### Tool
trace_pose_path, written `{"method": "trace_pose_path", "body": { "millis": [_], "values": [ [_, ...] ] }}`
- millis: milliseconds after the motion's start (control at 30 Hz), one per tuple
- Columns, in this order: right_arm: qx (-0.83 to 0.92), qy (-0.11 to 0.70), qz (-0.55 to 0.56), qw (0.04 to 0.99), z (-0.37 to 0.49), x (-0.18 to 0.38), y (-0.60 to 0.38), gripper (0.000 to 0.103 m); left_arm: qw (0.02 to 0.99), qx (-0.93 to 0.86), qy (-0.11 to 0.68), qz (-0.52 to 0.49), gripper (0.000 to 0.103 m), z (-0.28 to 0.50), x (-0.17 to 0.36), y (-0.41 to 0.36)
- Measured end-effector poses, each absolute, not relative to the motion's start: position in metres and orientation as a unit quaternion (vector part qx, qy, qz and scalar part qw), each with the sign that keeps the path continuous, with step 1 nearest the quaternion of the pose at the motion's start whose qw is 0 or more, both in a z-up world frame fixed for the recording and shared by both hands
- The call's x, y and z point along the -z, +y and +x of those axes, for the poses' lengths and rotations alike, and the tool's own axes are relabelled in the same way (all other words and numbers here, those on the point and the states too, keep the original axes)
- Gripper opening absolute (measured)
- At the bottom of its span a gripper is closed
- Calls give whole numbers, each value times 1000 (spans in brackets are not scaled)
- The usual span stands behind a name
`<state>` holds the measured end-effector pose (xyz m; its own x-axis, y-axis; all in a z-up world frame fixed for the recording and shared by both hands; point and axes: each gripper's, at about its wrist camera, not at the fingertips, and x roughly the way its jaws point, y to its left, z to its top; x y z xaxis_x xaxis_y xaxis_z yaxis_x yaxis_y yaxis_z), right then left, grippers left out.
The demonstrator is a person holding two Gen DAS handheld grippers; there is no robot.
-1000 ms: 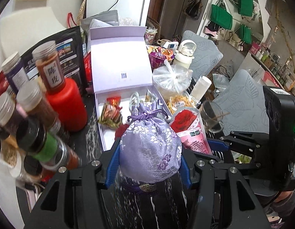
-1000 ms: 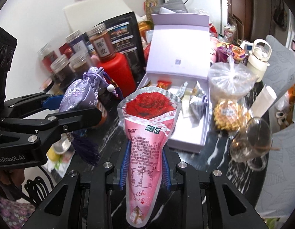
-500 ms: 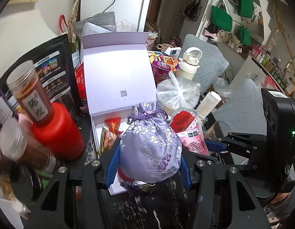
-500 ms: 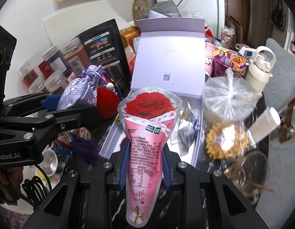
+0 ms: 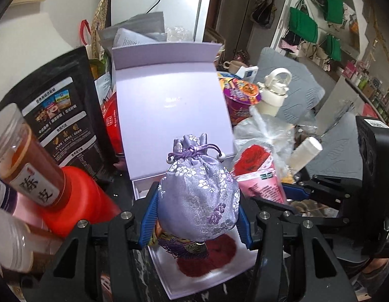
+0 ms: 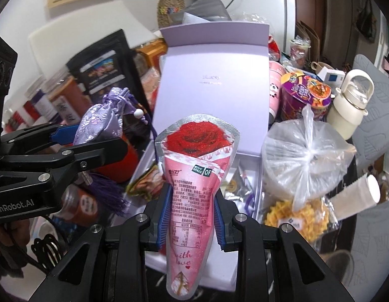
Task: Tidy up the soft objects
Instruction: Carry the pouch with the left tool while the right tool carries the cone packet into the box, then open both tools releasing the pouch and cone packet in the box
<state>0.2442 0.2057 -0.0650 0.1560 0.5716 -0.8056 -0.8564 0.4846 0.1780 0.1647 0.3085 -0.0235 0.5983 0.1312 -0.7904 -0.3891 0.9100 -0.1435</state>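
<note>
My left gripper is shut on a lilac brocade drawstring pouch whose purple tassel dangles over the tray of an open lilac gift box. The upright box lid stands just behind the pouch. A pink rose-printed cone packet is held by my right gripper, shut on its middle, above the same box tray. The left gripper with the pouch shows at the left of the right wrist view. The packet and right gripper appear at the right of the left wrist view.
Spice jars and a red bottle crowd the left, with a black pouch behind. Right of the box sit a knotted clear bag, gold-wrapped sweets, a noodle cup and a cream flask. Small wrapped snacks lie in the tray.
Both grippers have moved forward and slightly down toward the gift box, which now looms larger. The pouch now hangs over the tray. Both grips are unchanged.
</note>
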Motion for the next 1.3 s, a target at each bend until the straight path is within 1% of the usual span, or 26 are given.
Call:
{"method": "trace_pose_path", "body": {
  "millis": [467, 1000, 1300],
  "values": [
    [-446, 469, -162, 745, 269, 115, 225, 30, 858, -167, 466, -140, 53, 190, 83, 327],
    [-425, 499, -178, 734, 260, 154, 226, 31, 818, -170, 530, -143, 53, 196, 142, 319],
    [-423, 506, -192, 727, 254, 169, 235, 31, 817, -185, 539, -83, 53, 206, 151, 305]
  ]
}}
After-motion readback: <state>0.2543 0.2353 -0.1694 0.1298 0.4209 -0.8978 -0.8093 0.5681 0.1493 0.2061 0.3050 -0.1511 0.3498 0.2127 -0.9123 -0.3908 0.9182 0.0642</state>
